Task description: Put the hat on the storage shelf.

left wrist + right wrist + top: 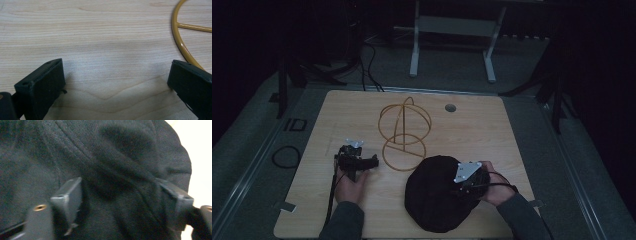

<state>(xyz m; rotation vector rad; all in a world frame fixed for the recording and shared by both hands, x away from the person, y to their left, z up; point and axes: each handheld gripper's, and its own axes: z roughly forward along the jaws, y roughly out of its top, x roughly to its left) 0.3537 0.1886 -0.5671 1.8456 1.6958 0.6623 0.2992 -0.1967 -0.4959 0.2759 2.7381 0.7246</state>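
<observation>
While the left tongs [371,161] lie low on the table [492,125] with nothing between their jaws, which stand wide apart over bare wood in the left gripper view, they seem parked there to leave the work to the other hand, or to be ready to steady the wire stand [404,131] just to their right. That stand, a yellow frame of a flat ring on the table with upright hoops rising from it, looks meant to carry the hat, and its base ring [181,42] curves close past the right jaw of the left tongs without touching it. Farther right, the black hat [434,197] lies on the table, near the stand's ring and well apart from the left tongs. The right tongs [462,187] sit on the hat's right side, and in the right gripper view their jaws stand fairly wide with dark cloth [117,170] bulging between them; the pads seem to press into the fabric, though I cannot tell if the grip is firm. Judging by this, the hat is being gathered for a lift toward the stand. A small round hole [450,108] in the table lies beyond, and nothing blocks the short way from hat to stand except the upright hoops themselves.
</observation>
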